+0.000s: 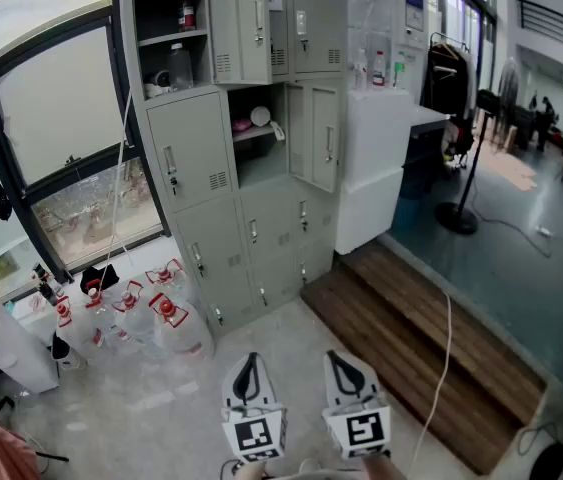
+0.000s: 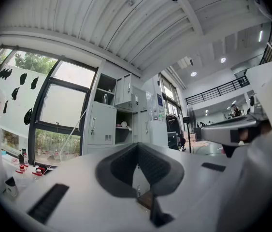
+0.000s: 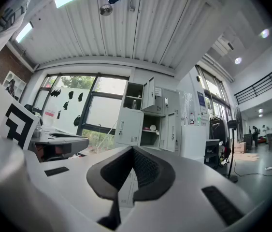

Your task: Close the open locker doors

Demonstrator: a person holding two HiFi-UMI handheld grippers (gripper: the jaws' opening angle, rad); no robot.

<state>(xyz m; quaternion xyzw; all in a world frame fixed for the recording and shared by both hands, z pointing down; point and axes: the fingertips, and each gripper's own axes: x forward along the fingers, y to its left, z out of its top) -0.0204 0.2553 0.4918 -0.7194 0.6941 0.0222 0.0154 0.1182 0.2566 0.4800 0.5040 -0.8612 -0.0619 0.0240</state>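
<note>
A grey locker bank stands ahead against the window wall. Its top-left compartment is open with bottles inside, and its door is swung out to the right. A middle compartment is open too, holding small pink and white items, with its door swung right. My left gripper and right gripper are side by side at the bottom, well short of the lockers, both shut and empty. The lockers show beyond the left gripper. The right gripper also faces the lockers.
Several large water bottles with red caps stand on the floor left of the lockers. A white cabinet adjoins the lockers on the right. A wooden platform, a white cable and a fan stand lie to the right.
</note>
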